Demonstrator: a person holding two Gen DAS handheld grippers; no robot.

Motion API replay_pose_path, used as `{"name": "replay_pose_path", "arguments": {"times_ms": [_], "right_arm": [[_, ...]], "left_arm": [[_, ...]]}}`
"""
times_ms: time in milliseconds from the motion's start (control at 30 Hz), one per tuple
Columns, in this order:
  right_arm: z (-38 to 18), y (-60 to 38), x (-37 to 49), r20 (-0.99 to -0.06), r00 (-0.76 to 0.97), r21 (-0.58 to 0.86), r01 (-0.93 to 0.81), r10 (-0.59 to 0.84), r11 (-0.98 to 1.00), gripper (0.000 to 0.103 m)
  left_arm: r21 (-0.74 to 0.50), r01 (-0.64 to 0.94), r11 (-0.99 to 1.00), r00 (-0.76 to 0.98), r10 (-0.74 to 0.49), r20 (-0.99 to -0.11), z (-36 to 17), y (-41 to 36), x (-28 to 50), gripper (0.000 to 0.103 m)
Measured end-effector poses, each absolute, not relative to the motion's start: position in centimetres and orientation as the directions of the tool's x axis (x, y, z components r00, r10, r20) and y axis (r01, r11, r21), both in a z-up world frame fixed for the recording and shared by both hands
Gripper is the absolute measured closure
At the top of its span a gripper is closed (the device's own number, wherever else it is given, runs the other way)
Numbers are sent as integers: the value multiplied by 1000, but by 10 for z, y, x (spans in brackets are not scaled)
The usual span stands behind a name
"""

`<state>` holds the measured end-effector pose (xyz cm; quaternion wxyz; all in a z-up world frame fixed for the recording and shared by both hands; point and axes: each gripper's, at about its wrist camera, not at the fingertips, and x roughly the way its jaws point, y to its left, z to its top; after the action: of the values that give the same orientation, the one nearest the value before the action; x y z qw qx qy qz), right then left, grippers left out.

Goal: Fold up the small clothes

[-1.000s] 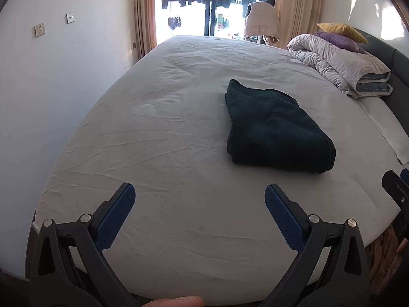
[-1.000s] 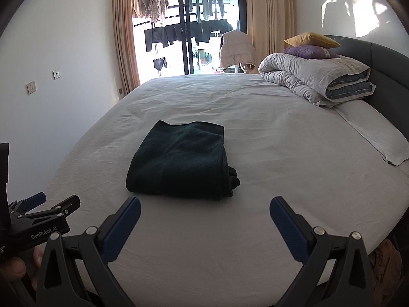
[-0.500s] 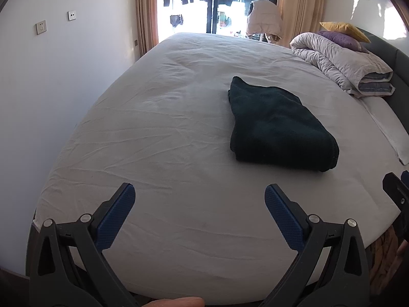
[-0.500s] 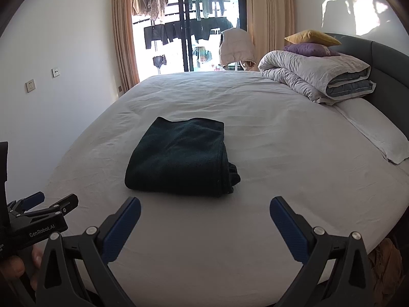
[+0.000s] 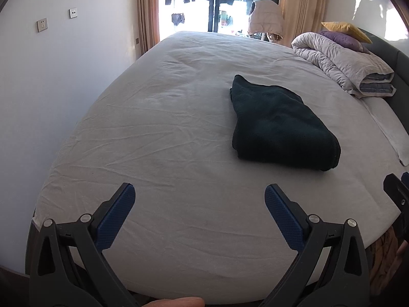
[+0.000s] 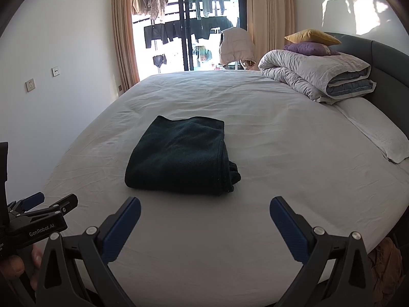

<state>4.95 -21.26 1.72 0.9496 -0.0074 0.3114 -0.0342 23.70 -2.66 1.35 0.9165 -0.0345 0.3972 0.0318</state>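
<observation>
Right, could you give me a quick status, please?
Left gripper and right gripper open, empty. Dark green garment folded on bed. Nothing between.

A wide bed under a wrinkled white sheet fills the room. At its head a dark grey padded headboard backs a folded grey duvet, with a purple cushion and a yellow cushion stacked on top. A flat white pillow lies beside the duvet. The pale wall carries two socket plates. Tan curtains frame a glass door, beyond which clothes hang in bright daylight, perhaps on a balcony. Sun patches fall on the wall above the headboard.
</observation>
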Motion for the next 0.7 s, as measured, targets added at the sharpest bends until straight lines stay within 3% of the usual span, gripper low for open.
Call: {"name": "replay_pose_path", "arguments": {"times_ms": [700], "right_arm": [[15, -213, 48, -595, 801, -36, 58, -68, 998, 0]], "left_arm": [[-39, -91, 995, 680, 33, -732, 11, -23, 235, 0]]}}
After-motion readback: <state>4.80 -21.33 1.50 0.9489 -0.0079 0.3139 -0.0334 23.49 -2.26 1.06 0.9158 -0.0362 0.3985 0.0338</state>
